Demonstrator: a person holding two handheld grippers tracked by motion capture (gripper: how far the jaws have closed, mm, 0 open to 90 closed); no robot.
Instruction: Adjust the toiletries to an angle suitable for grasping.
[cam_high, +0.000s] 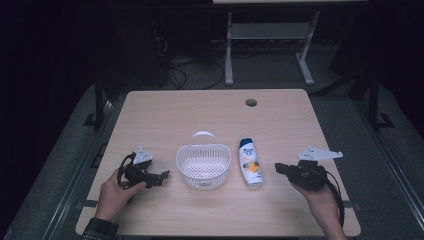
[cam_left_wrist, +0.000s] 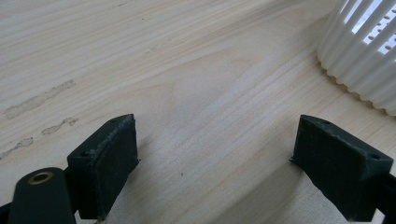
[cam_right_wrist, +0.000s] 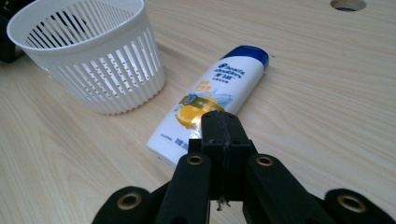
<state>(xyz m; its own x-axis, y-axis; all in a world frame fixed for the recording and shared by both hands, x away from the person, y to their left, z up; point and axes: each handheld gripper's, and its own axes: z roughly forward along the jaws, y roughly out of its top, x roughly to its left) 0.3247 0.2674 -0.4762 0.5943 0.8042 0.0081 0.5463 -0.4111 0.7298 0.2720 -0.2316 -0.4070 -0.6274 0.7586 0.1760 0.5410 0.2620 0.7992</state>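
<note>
Facing a pale wooden table (cam_high: 150, 215) from the near side, a person holds a two-jaw gripper in each hand. The right gripper (cam_right_wrist: 223, 126) has its jaws pressed flat together with nothing between them, and it points at a white shampoo bottle (cam_right_wrist: 212, 100) with a blue cap, which lies on its side just ahead of the jaw tips, base nearest the gripper and cap farthest. Beyond the bottle, on the side away from this gripper, a white slatted basket (cam_high: 204, 165) stands upright, close to the bottle but not touching it. The left gripper (cam_high: 162, 177) rests near the basket's other side with its jaws spread wide and empty; in the left gripper view the basket wall sits ahead and off to one side of them.

The step in hand looks like an approach to the bottle. To do it well, the right jaws should open wider than the bottle before reaching it, straddle its middle across the narrow width, and close squarely so the smooth plastic does not twist or slide toward the basket.
</note>
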